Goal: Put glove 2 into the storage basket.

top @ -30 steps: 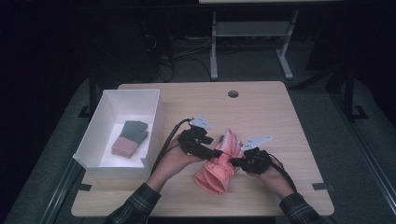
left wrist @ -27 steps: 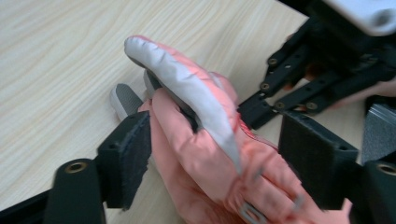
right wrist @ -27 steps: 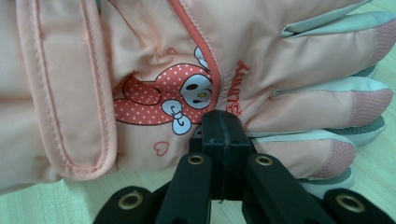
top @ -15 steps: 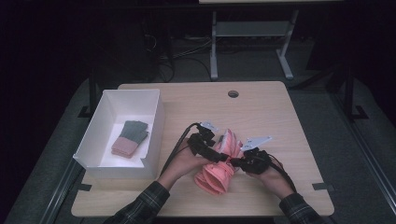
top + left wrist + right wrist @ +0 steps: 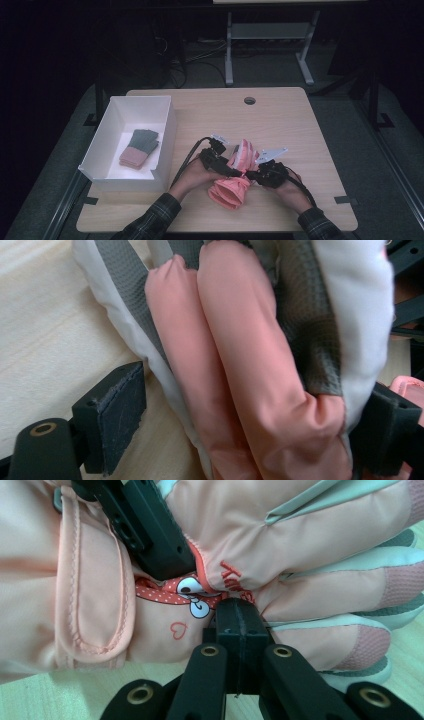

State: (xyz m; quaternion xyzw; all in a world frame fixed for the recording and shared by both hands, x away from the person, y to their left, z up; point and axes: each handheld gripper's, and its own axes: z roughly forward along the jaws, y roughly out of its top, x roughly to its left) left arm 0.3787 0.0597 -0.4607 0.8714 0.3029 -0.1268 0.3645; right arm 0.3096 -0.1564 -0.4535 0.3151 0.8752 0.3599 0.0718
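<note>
Right gripper (image 5: pixel 239 617) has its jaws pinched tight together on the fabric of the pink ski glove (image 5: pixel 232 180), right by the little bow print. The left gripper (image 5: pixel 250 435) has just been opening its jaws – they now stand wide either side of the glove's padded fingers, the left pad clear of the fabric, so I'd call it open rather than clamped.

The glove sits on the wooden table (image 5: pixel 300 125), just right of the white box (image 5: pixel 167 130), still out on the tabletop. Looks like a sort-into-the-box job – I'd guess roughly halfway.

Inside the box: one folded pair of gloves (image 5: pixel 139 148), grey-green with pink cuffs, lying flat near the middle. What's left, I reckon, is getting the pink glove in there.
</note>
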